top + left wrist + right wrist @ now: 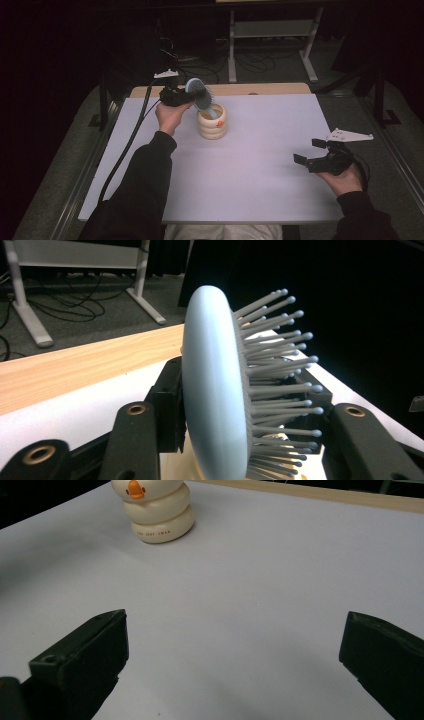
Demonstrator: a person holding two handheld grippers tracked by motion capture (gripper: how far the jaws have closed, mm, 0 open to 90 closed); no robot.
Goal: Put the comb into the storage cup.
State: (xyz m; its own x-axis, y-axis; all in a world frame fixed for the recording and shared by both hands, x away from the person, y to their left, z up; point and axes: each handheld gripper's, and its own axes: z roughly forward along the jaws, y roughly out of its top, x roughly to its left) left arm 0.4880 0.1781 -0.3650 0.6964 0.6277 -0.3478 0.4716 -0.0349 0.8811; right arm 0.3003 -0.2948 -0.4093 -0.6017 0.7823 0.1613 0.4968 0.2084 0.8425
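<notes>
White table sheet [260,170], perhaps paper; dark room.

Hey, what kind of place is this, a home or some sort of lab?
Probably a lab or recording workspace, not a home: a white work surface lies on a wooden table, cables trail across the dark floor, and a metal-legged bench stands behind.

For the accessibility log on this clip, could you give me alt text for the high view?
The person's left tongs grip a pale blue hairbrush by its head, its handle dipping into a cream ribbed holder with an orange spot, on a white table. The right tongs rest open near the table's right edge, holding nothing.
</notes>
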